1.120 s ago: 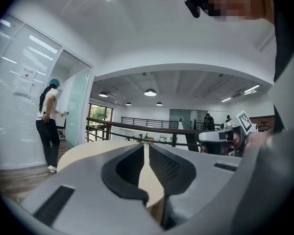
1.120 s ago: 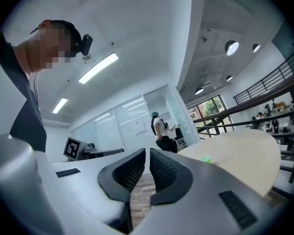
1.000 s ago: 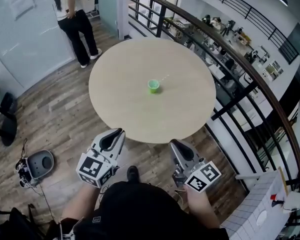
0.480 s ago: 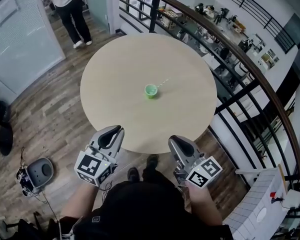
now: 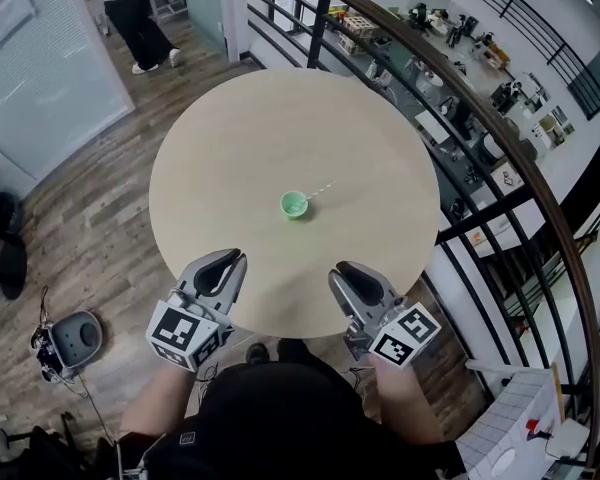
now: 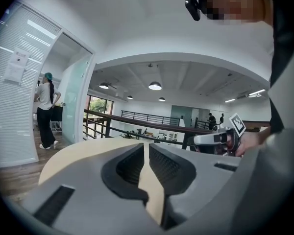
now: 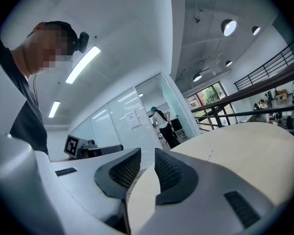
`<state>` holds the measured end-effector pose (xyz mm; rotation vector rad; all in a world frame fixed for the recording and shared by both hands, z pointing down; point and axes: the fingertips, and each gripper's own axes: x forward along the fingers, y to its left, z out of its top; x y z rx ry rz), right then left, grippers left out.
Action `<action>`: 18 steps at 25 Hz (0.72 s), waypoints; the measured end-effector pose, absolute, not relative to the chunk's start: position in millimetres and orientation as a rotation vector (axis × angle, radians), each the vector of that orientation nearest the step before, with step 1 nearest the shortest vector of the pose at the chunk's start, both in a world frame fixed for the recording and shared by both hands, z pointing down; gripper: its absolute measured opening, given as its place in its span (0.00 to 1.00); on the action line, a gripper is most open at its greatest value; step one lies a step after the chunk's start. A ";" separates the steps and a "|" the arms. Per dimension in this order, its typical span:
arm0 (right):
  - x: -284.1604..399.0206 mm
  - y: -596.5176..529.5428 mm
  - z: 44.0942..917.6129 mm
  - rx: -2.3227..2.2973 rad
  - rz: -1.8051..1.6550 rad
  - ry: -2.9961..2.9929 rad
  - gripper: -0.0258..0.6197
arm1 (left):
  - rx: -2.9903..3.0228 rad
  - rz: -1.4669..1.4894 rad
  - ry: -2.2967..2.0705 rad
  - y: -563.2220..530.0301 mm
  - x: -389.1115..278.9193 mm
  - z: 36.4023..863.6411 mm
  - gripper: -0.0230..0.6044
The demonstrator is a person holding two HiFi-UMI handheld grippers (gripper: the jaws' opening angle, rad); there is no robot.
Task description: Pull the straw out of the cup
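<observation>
we'd pinch the light, bendy straw just above the green cup; left tongs closed and empty, right tongs just been opening, narrowly apart, empty.

A small light-green plastic cup stands upright near the middle of the round beige table, with a thin pale straw leaning out over its rim, up and rightward.
</observation>
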<state>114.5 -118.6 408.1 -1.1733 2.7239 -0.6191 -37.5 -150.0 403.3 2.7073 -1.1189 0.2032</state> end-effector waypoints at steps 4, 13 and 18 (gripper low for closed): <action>136.0 -161.8 411.6 -1.112 -0.639 2.744 0.17 | 2.671 0.212 -1.169 -183.7 -17.7 407.3 0.10; 135.3 -218.3 447.1 -1.063 -0.770 2.797 0.25 | 2.625 0.213 -1.192 -229.9 -7.4 424.0 0.10; 138.0 -250.4 484.0 -1.138 -0.873 2.768 0.27 | 2.633 0.242 -1.151 -253.7 -5.4 445.3 0.10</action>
